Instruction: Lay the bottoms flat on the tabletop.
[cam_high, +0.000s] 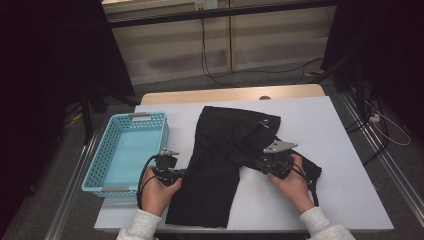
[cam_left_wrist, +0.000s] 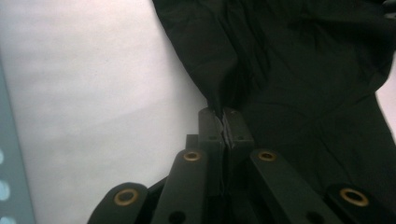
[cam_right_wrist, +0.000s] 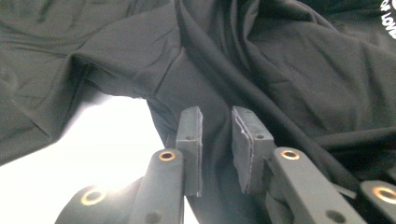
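A black garment (cam_high: 220, 150) lies spread across the white table top (cam_high: 330, 135), with small white print near its far right corner. My left gripper (cam_high: 183, 173) is at the garment's left edge, shut on a pinched fold of the cloth. In the left gripper view the jaws (cam_left_wrist: 223, 114) meet with that black garment (cam_left_wrist: 303, 70) rising out from between them. My right gripper (cam_high: 256, 163) sits on the garment's right side. In the right gripper view its jaws (cam_right_wrist: 217, 116) stand a little apart over the dark cloth (cam_right_wrist: 280, 70), and the pads do not press on it.
A light blue perforated basket (cam_high: 107, 150) with nothing in it stands at the table's left edge, close to my left hand. Bare white table (cam_right_wrist: 112, 140) shows beside the cloth. Cables run over the floor beyond the far edge.
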